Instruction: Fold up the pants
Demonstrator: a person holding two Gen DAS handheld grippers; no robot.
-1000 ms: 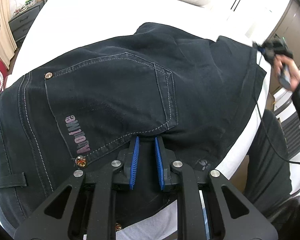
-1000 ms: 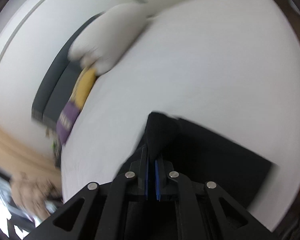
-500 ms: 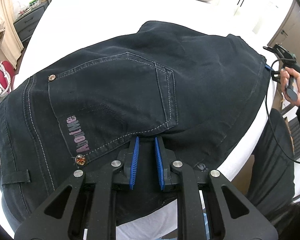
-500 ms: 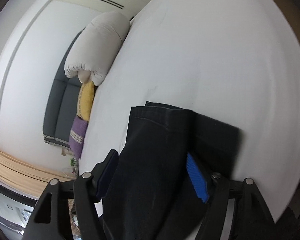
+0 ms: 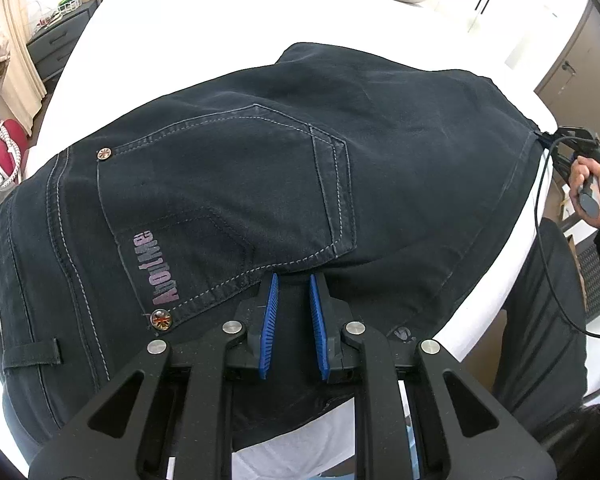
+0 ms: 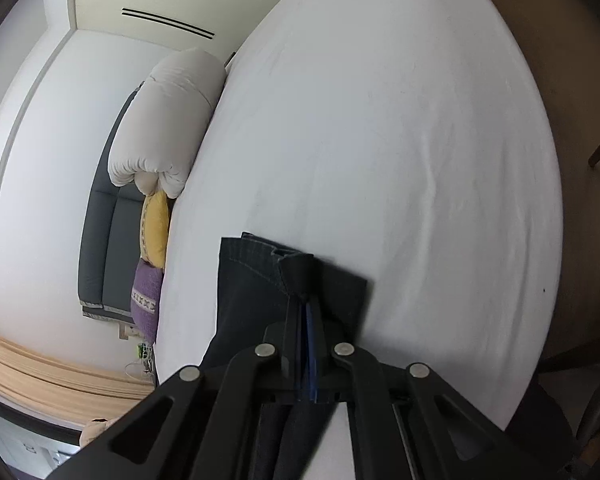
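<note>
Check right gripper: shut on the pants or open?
Shut on the pants. In the right wrist view the right gripper has its jaws pressed together with a pinch of dark hem fabric between them.

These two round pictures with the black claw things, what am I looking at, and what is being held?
Each picture comes from a fisheye camera mounted on a hand-held gripper that a person carries, one per hand. The left view looks over black pants spread on a white bed; the left hand-held gripper is open, its blue pads at the fabric near the back pocket. The right hand-held gripper is shut on a pinch of the pants near the hem. Pillows lie at the far end.
</note>
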